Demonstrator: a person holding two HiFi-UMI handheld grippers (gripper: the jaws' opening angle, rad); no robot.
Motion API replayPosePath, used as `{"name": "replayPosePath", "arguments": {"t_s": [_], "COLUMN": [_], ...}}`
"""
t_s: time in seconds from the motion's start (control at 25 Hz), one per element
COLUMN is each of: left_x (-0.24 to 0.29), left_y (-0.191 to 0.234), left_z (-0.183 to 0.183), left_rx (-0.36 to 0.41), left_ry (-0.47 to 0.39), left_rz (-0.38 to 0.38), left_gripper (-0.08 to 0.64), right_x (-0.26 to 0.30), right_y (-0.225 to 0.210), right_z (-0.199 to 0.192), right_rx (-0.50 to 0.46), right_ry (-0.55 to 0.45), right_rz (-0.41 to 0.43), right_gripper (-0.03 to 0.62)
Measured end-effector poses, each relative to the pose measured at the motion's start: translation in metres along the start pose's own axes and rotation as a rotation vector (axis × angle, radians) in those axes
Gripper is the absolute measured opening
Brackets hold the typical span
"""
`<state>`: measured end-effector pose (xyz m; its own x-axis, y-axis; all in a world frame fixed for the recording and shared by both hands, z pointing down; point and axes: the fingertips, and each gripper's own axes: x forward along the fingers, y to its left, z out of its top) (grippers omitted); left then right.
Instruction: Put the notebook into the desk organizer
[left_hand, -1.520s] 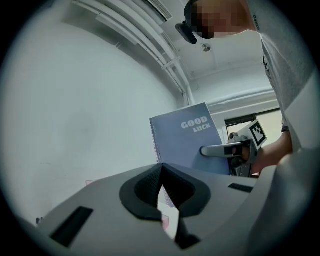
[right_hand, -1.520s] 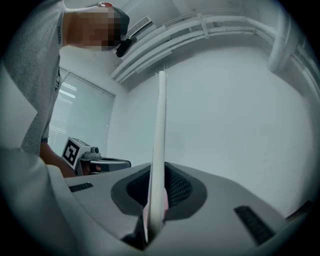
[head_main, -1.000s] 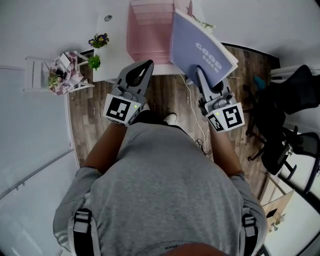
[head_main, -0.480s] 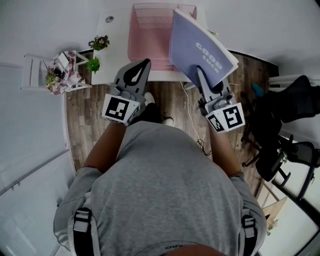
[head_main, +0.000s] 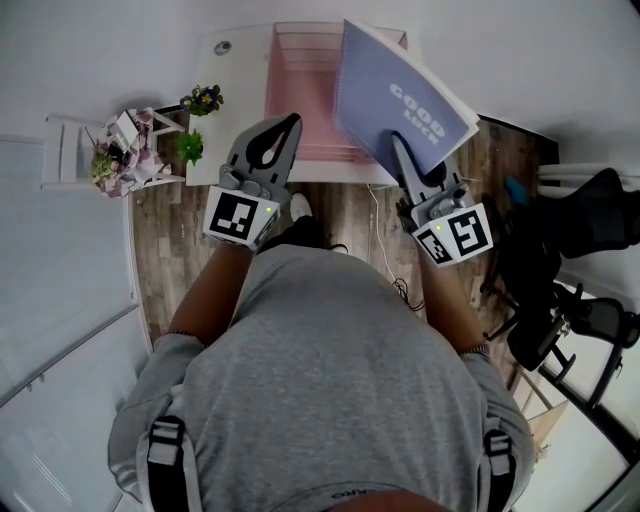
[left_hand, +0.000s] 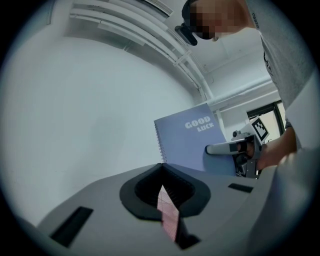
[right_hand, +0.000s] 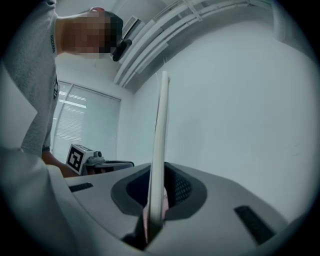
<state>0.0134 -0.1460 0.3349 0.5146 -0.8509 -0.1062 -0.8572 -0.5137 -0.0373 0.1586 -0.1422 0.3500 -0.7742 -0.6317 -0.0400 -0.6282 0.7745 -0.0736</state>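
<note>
One notebook (head_main: 400, 100) stands upright in the right tongs (head_main: 399, 148), spine vertical.

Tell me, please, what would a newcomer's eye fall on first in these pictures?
The lilac spiral notebook printed GOOD LUCK stands out, held up by its lower edge in the shut right gripper. In the head view it overlaps the right part of the pink desk organizer on the white desk. The left gripper hangs shut and empty at the organizer's near left edge.

Desk organizer (head_main: 300, 100) — right side hidden behind notebook (head_main: 400, 95); notebook corner buried in right tool (head_main: 400, 148).
</note>
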Motion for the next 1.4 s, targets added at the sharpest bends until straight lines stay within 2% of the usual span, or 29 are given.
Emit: {"name": "replayPosePath", "arguments": {"t_s": [0.36, 0.68, 0.92, 1.08, 1.4], "left_x": [0.032, 0.058, 0.071, 0.073, 0.085], "left_y": [0.049, 0.086, 0.109, 0.122, 0.126], "left_z": [-0.003, -0.002, -0.009, -0.015, -0.023], "left_rx": [0.0, -0.014, -0.028, -0.047, -0.034], "left_ry": [-0.001, -0.042, -0.03, -0.026, -0.007], "left_rz": [-0.009, -0.037, -0.049, -0.03, 0.033], "left_gripper": [0.018, 0.018, 0.018, 0.018, 0.018], "right_x": [0.055, 0.097, 0.118, 0.13, 0.148], "right_y": [-0.02, -0.038, -0.052, -0.059, -0.084], "right_z": [0.005, 0.007, 0.002, -0.006, -0.013], "right_rx": [-0.004, 0.006, 0.094, 0.124, 0.273], "right_ry": [0.001, 0.008, 0.006, 0.026, 0.057], "right_rz": [0.0, -0.021, -0.033, -0.021, 0.097], "right_gripper": [0.039, 0.04, 0.04, 0.04, 0.04]}}
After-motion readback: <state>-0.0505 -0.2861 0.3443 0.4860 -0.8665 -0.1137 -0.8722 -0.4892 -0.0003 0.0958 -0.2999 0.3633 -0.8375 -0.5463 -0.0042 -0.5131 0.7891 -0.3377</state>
